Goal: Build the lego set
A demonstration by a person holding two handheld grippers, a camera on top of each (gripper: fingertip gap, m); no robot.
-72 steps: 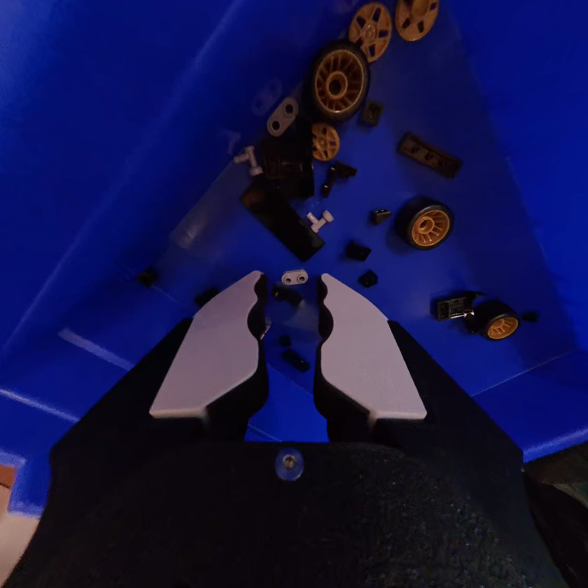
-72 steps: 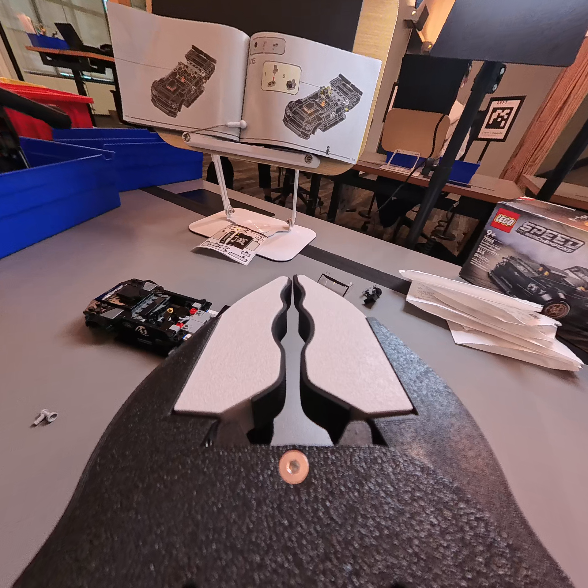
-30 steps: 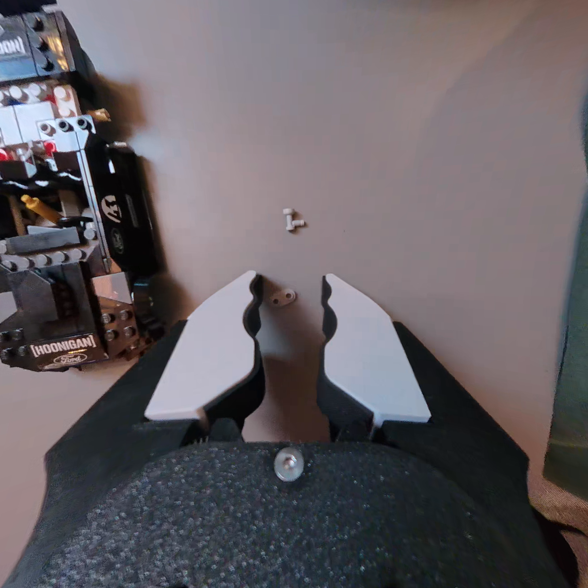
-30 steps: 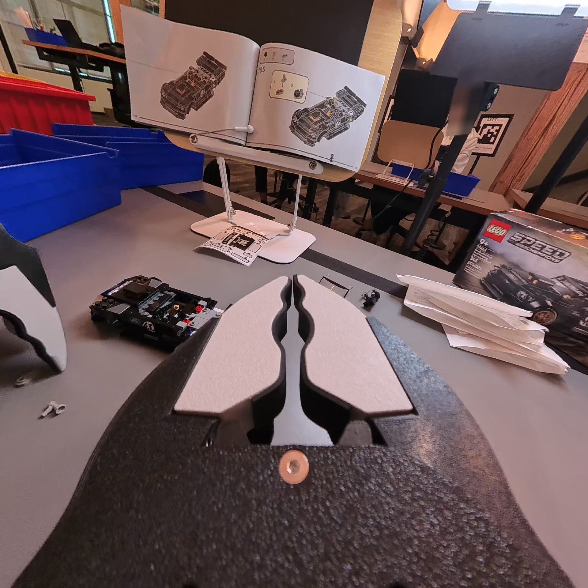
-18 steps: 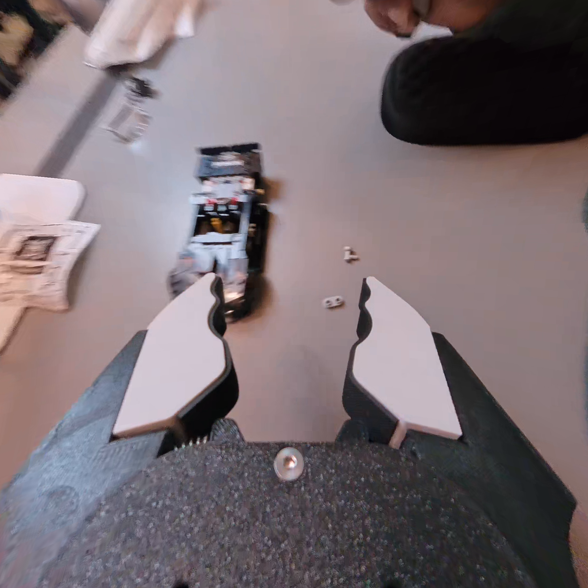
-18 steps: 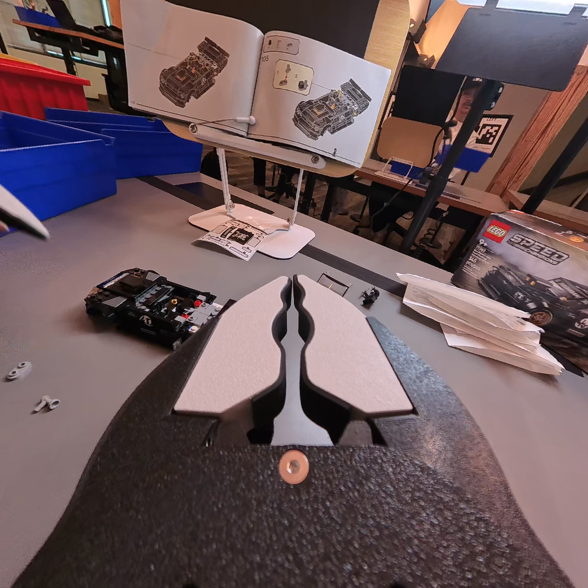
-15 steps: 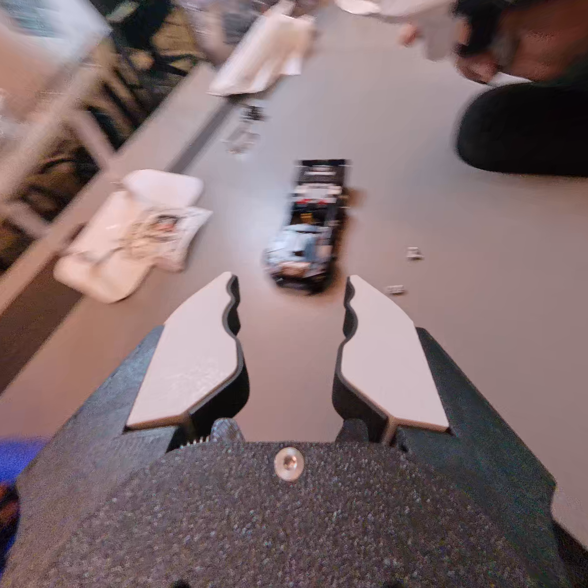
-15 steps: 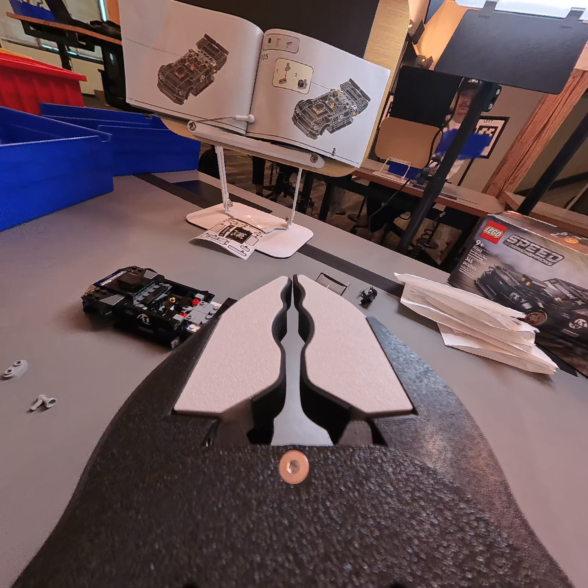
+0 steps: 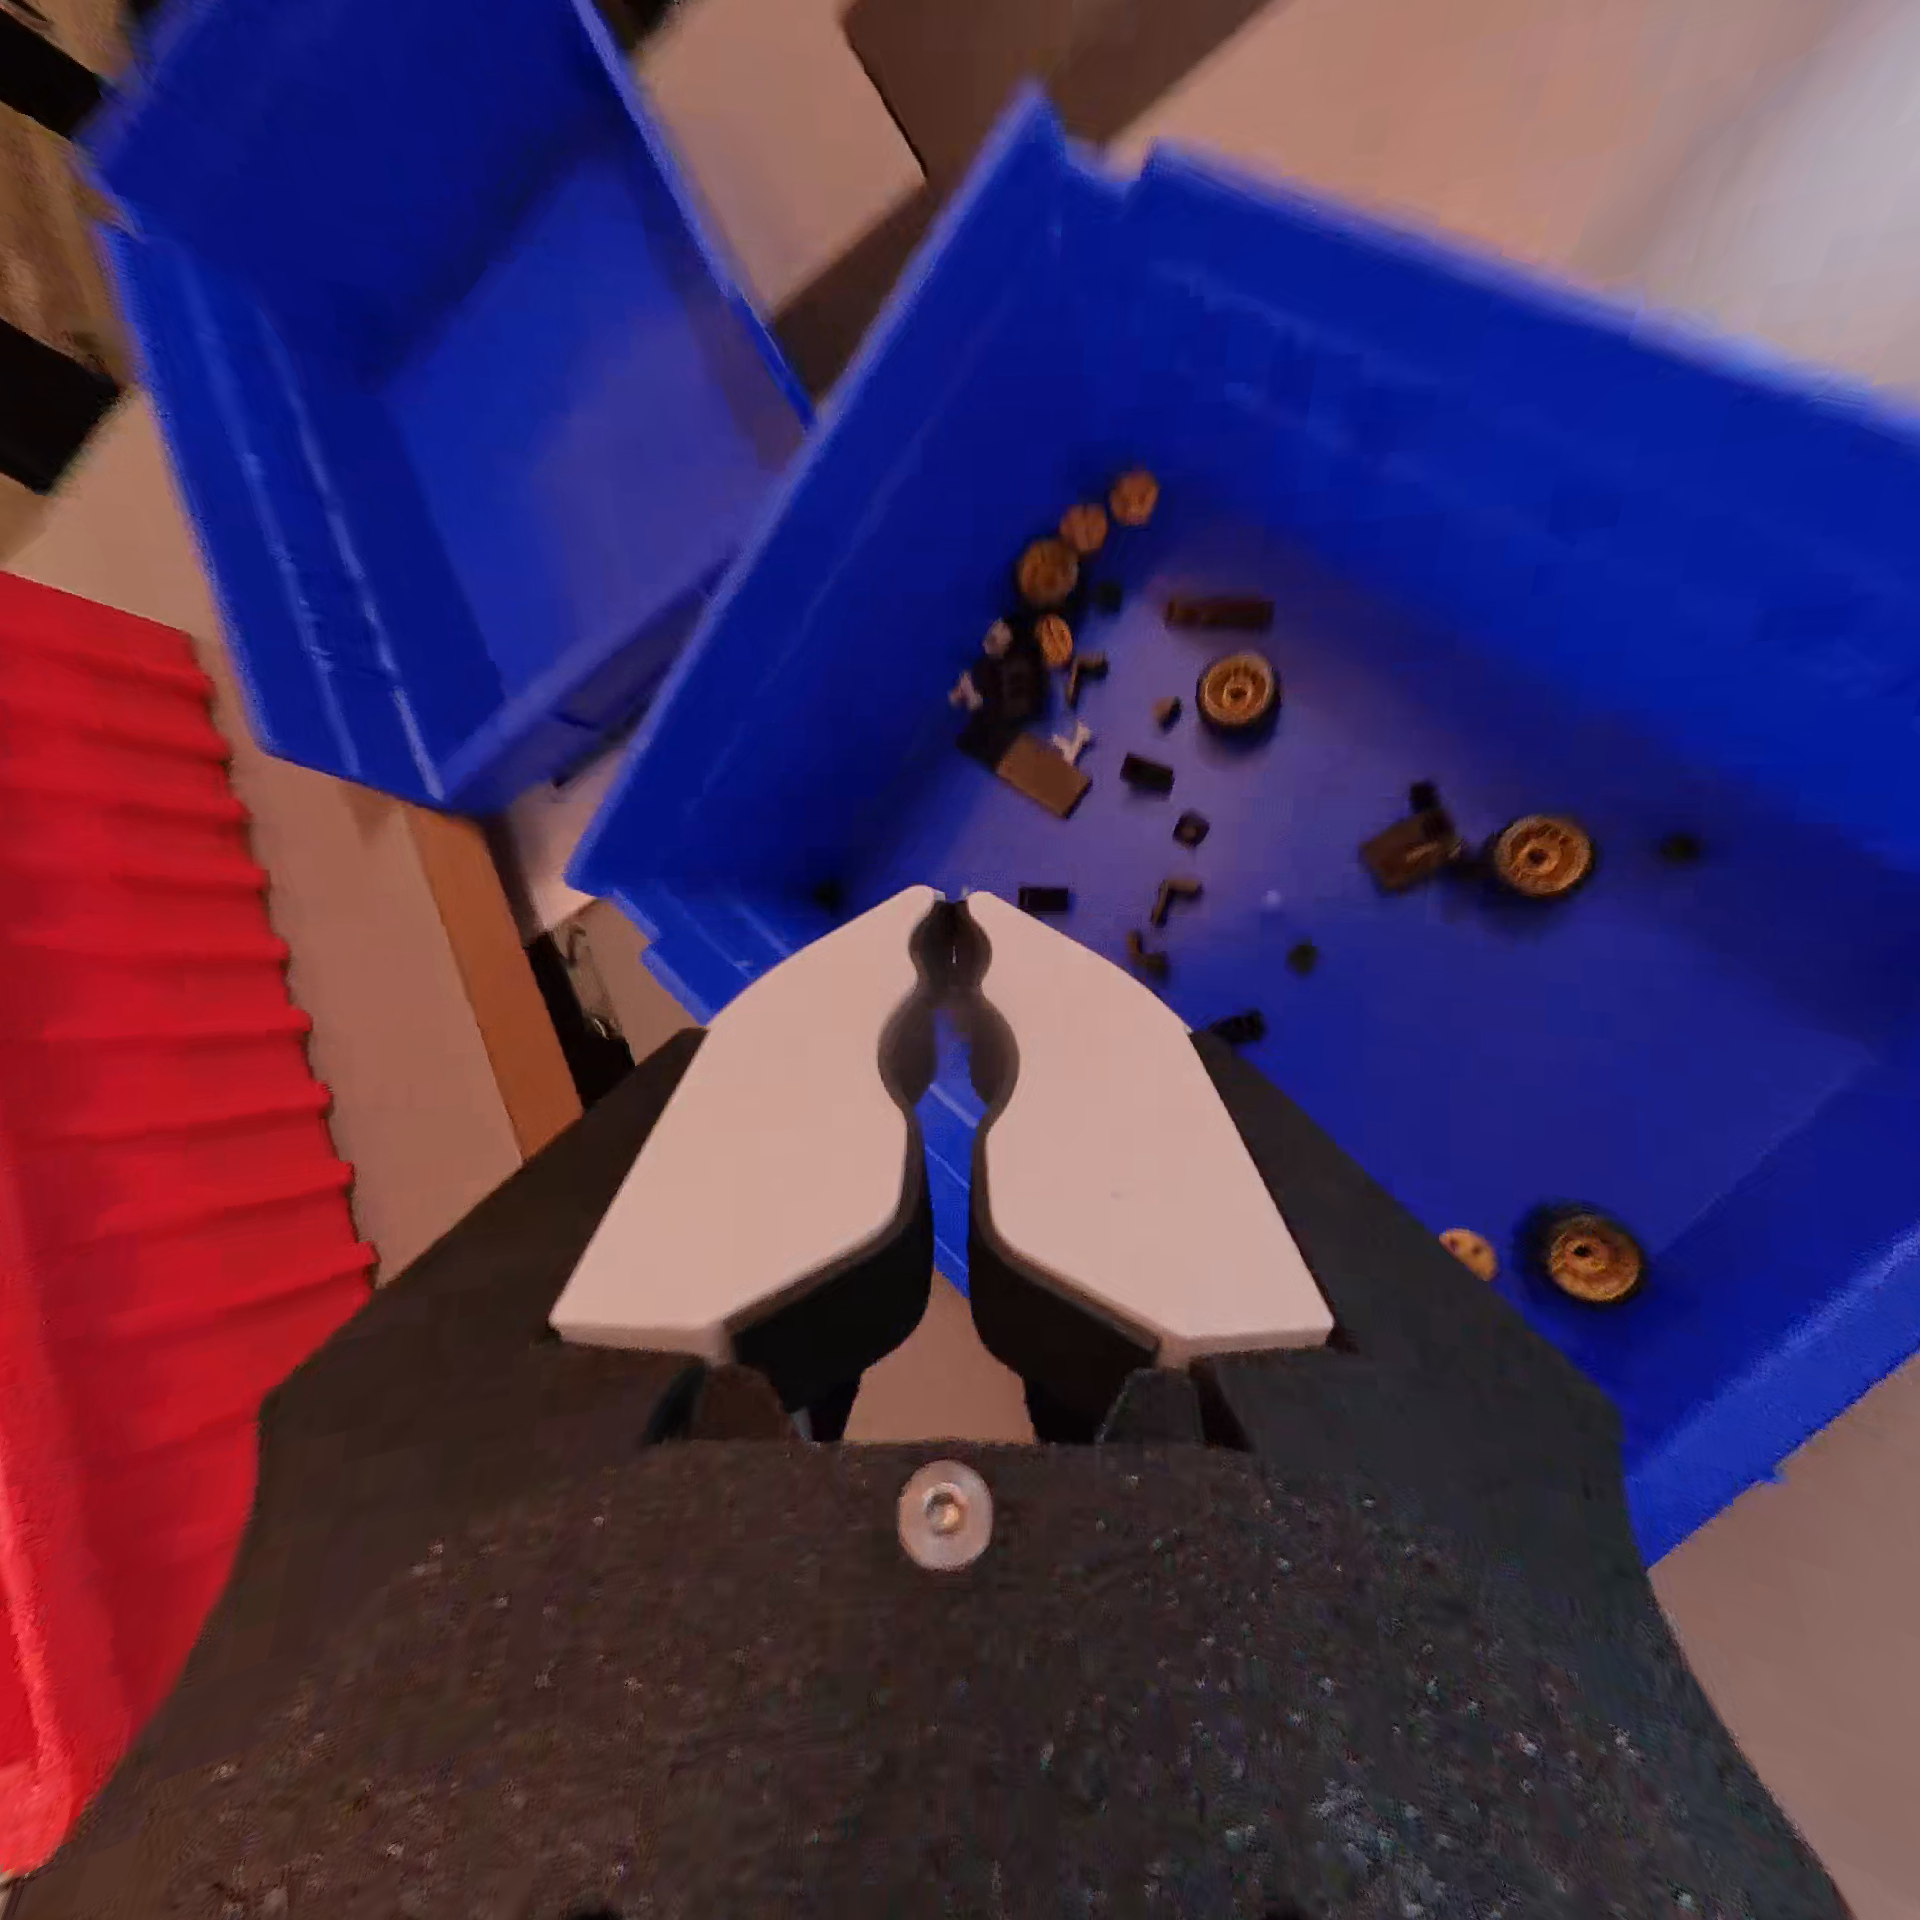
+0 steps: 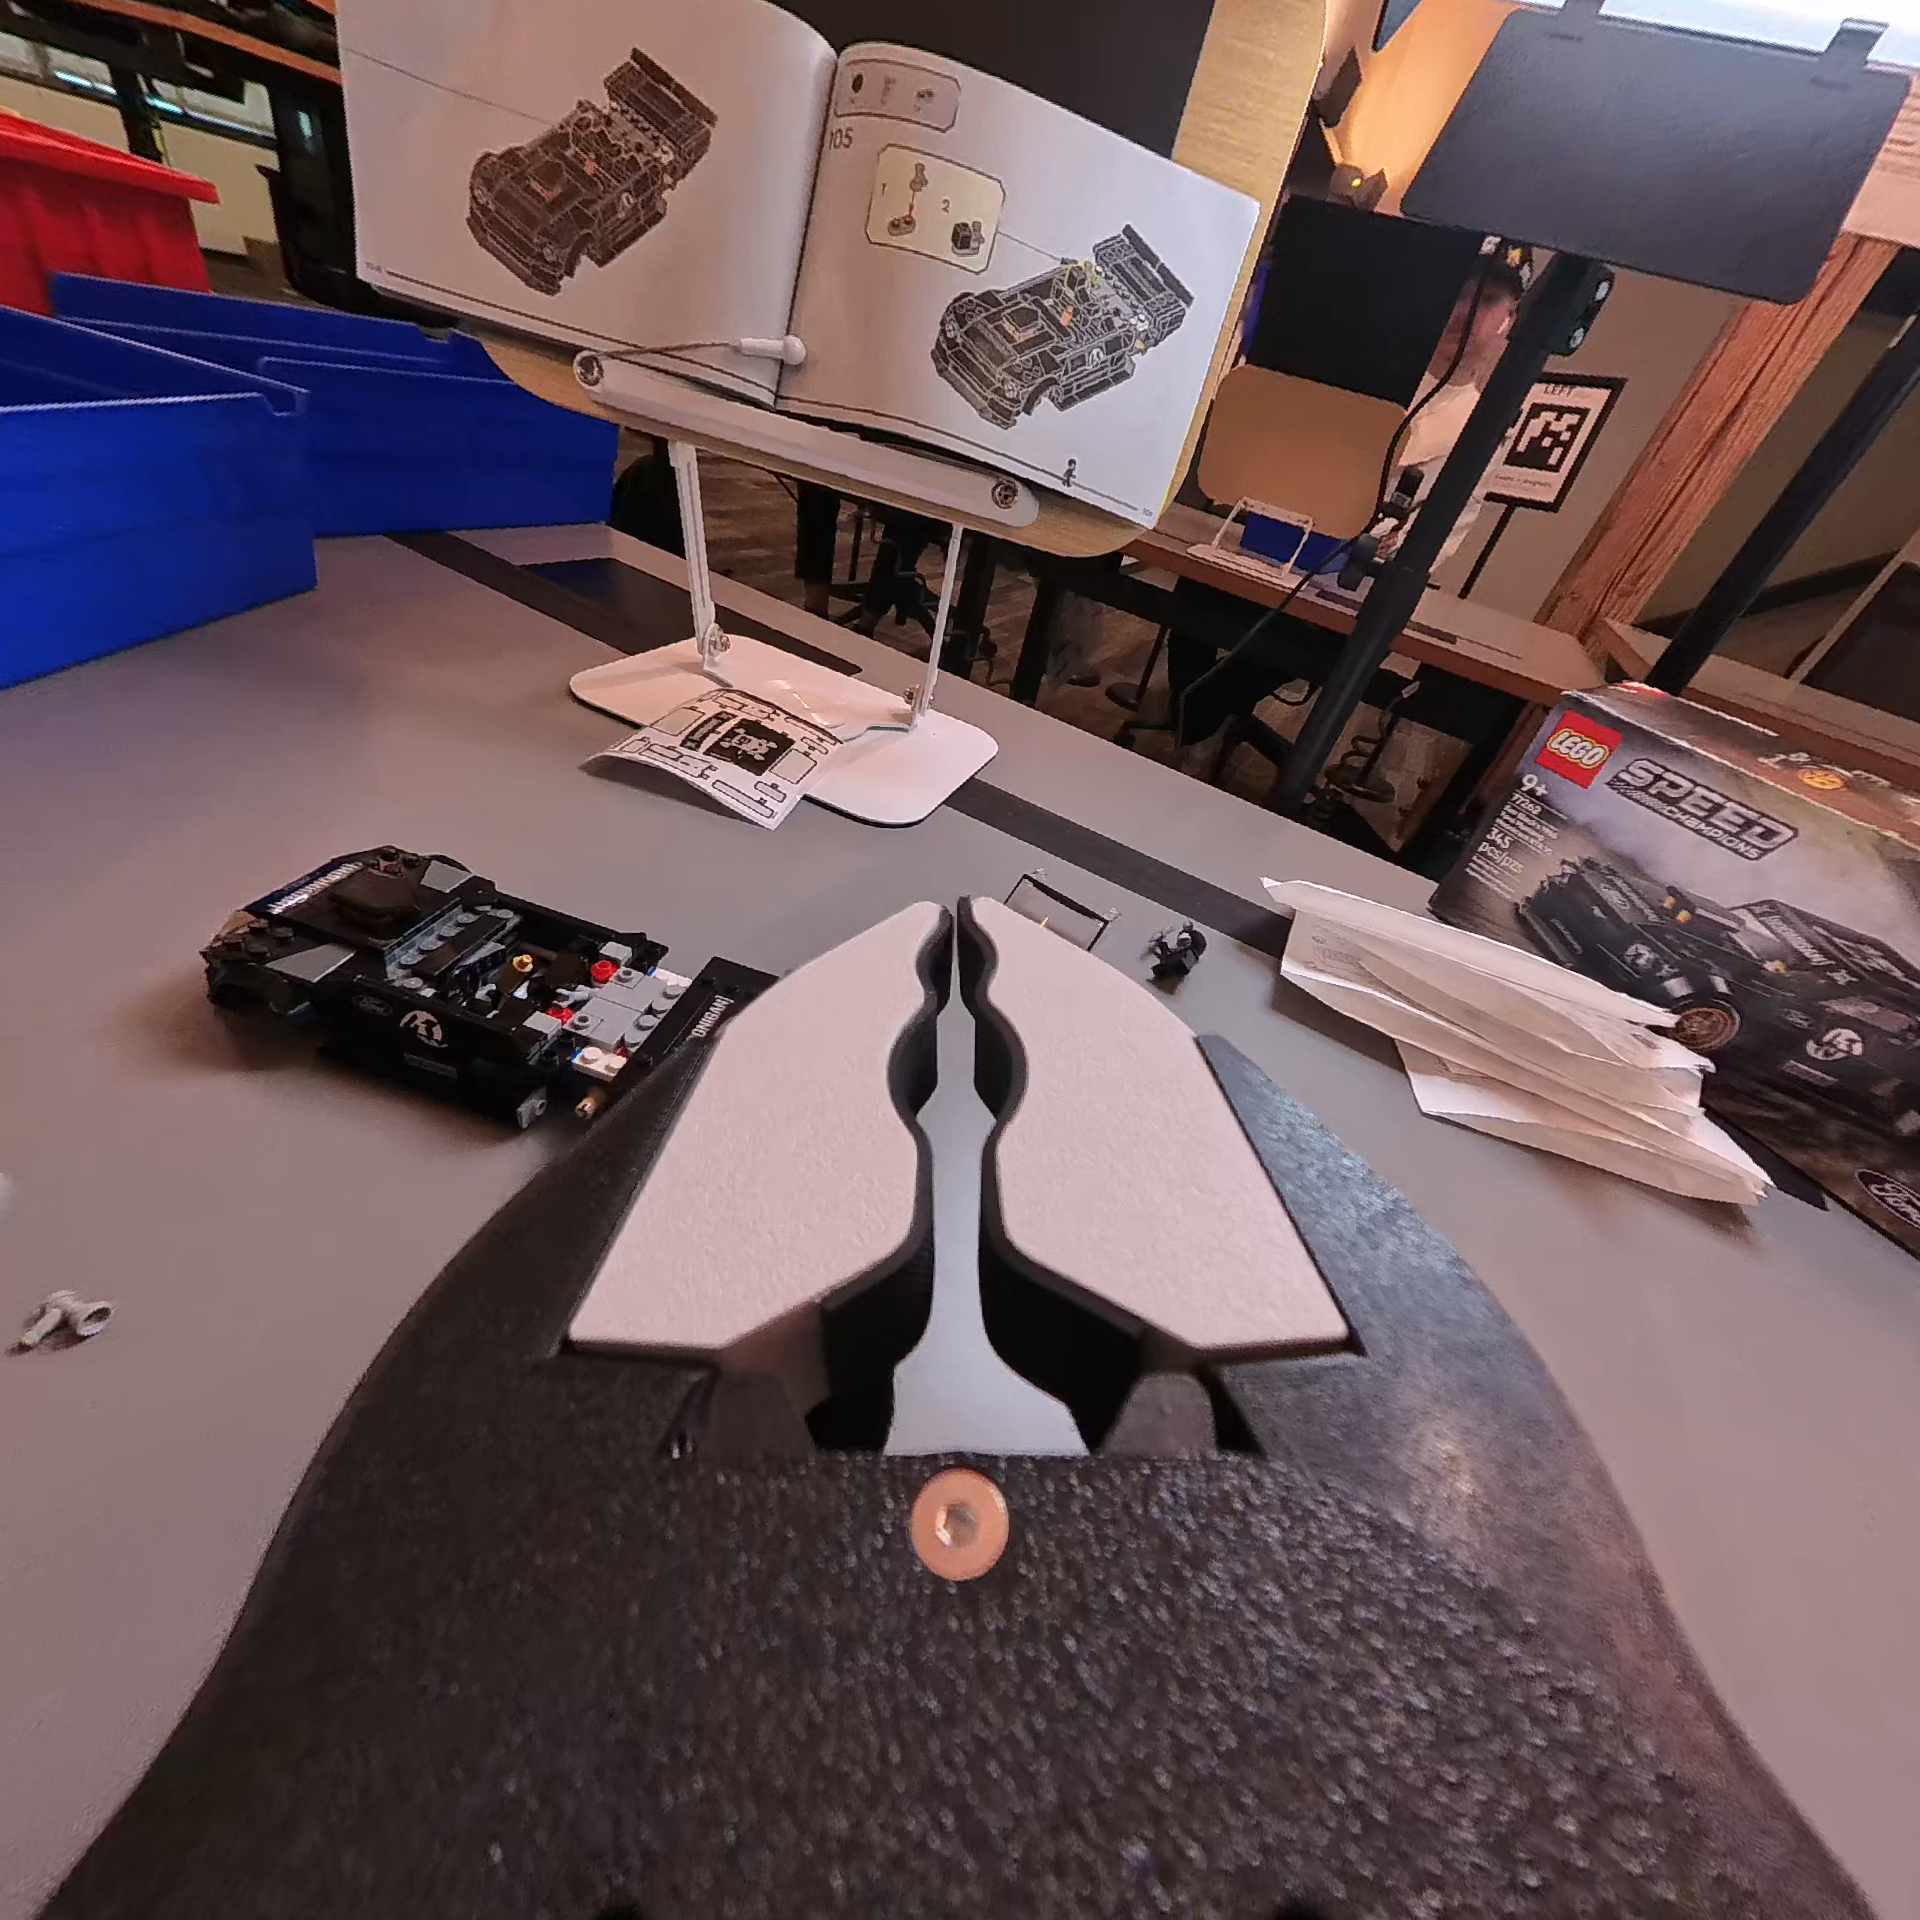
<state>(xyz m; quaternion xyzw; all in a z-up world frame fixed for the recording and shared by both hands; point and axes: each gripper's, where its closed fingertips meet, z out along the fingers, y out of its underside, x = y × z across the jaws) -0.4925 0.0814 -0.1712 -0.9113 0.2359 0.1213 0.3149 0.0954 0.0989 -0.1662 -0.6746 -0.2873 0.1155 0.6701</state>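
Two tongs show, both clenched with nothing between their tips. The left tongs hang above the near rim of a blue parts bin that holds gold-hubbed wheels and small black pieces. The right tongs hover over the grey tabletop, with the half-built black lego car lying to their left, near a small grey connector piece.

We see motion blur smearing the blue bins in the left wrist view — the right is sharp, warmly lit, soft-shadowed, with wide-angle bending at its edges.
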